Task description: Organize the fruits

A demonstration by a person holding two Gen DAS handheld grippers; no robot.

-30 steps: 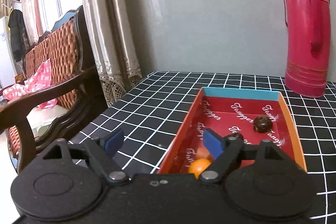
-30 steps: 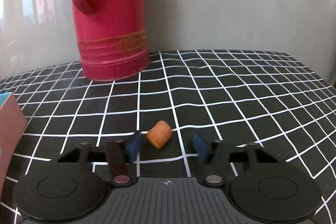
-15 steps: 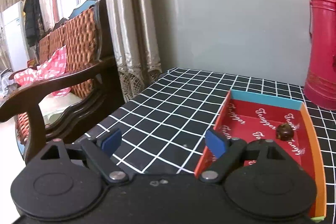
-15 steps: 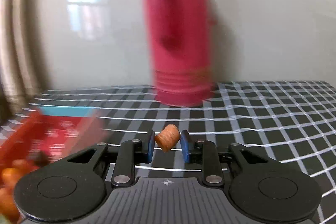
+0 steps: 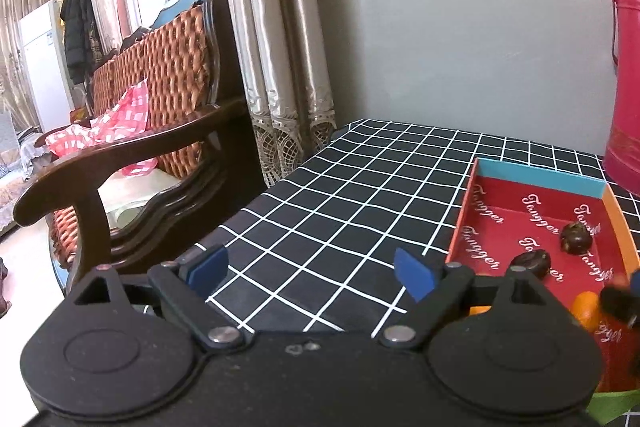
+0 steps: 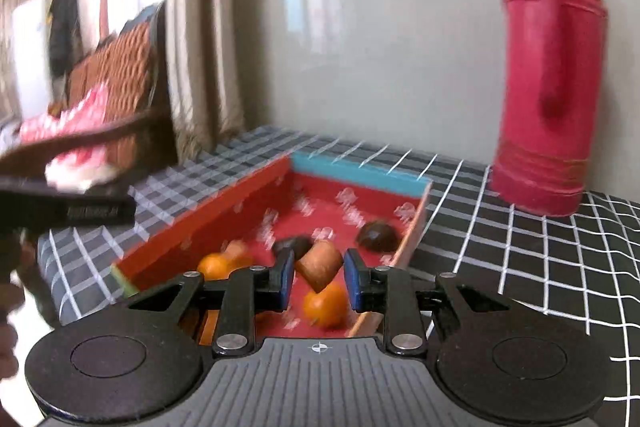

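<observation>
Right gripper [image 6: 318, 277] over the tray [image 6: 208, 223], jaws opening around a brown piece [image 6: 320, 263] tilted between the pads, apparently loose, directly above an orange [image 6: 325, 305]. Left gripper [image 5: 310, 273] empty, jaws wide and opening, left of the tray over cloth [image 5: 340, 195]. Right view blurred; near tray end hidden.

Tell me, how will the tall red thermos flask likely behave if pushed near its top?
The tall red thermos flask may tip rather than slide: it stands upright, much taller than its base is wide. The black checked tablecloth beneath could grip its base. Its glossy body looks hard and probably slippery.
</observation>
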